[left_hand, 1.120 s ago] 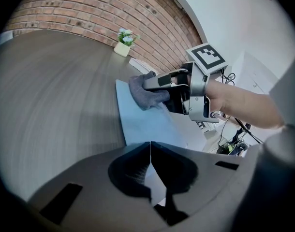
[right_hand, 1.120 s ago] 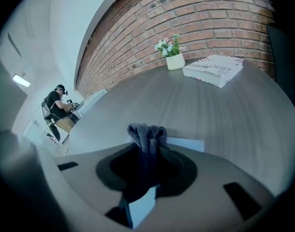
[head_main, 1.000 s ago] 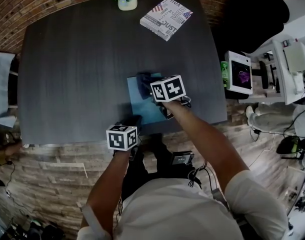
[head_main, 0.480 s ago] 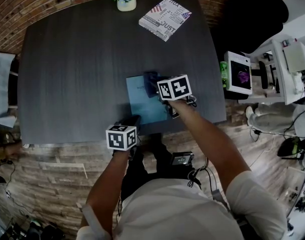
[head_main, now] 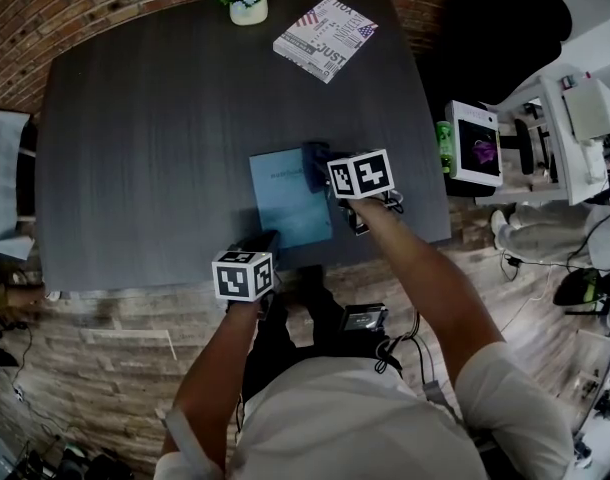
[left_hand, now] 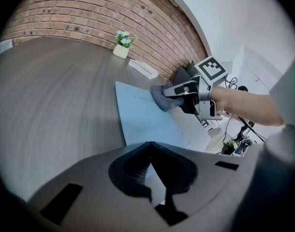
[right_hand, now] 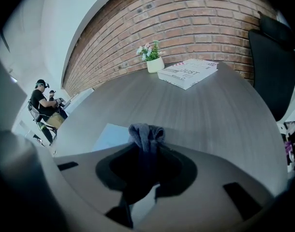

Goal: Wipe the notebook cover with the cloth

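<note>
1. One left gripper (head_main: 262, 244) is being held at the 6 o'clock edge of the table (head_main: 135, 148), its jaws pressed together on nothing.
2. One blue notebook (head_main: 285, 203) is lying flat just beyond it, toward 5 o'clock.
3. One right gripper (right_hand: 145, 146) is clenching the one grey cloth (right_hand: 146, 132) at the notebook's 1 o'clock corner.
4. One flower pot (head_main: 247, 6) at 12 o'clock and one printed magazine (head_main: 325, 36) at 1 o'clock are sitting well apart from the work.

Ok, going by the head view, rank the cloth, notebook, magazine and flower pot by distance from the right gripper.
1. Cloth, clamped in the right gripper.
2. Notebook, just to its left.
3. Magazine, at the table's far edge.
4. Flower pot, far edge, further left.
</note>
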The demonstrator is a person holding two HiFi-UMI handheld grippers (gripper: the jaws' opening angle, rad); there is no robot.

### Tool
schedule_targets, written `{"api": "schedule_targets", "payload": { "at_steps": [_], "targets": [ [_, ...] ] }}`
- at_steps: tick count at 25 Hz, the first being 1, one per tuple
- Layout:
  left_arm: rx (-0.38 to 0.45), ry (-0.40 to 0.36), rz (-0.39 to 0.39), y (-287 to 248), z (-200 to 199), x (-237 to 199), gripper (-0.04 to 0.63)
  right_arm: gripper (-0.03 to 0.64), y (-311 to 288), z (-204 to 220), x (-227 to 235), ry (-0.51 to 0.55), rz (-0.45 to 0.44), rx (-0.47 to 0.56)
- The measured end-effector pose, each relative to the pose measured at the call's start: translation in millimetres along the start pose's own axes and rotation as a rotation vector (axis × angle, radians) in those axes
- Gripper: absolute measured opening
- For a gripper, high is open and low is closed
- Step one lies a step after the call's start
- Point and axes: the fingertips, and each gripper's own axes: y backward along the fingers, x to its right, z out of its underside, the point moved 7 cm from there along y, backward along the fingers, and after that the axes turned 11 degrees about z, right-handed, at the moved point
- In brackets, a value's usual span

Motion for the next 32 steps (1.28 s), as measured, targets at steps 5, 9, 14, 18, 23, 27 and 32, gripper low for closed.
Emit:
{"api": "schedule_targets", "payload": {
  "at_steps": [5, 9, 14, 18, 23, 27, 32],
  "targets": [
    [0.013, 0.001, -0.007, -1, 0, 0, 0.011, 0.095, 14, -1, 17, 0.017, 0.080, 0.012],
    [0.019, -0.015, -0.018, 1, 0, 2, 0.011, 0.092, 29, -1, 28, 0.010, 0.112, 0.036],
    [0.034, -0.033, -0.011, 8, 1, 4, 0.011, 0.092, 44, -3, 24, -0.009, 0.090, 0.073],
    [0.033, -0.044, 0.005, 11, 3, 7, 0.011, 0.092, 47, -2, 3, -0.020, 0.034, 0.084],
    [0.029, -0.036, 0.014, 13, 9, 7, 0.011, 0.092, 40, 3, -34, -0.003, -0.053, 0.068],
    [0.027, -0.030, 0.035, 15, 12, 8, 0.011, 0.092, 34, 6, -63, 0.023, -0.104, 0.050],
    [0.034, -0.016, 0.039, 20, 17, 7, 0.011, 0.094, 25, 5, -94, 0.069, -0.149, 0.037]
  ]
}}
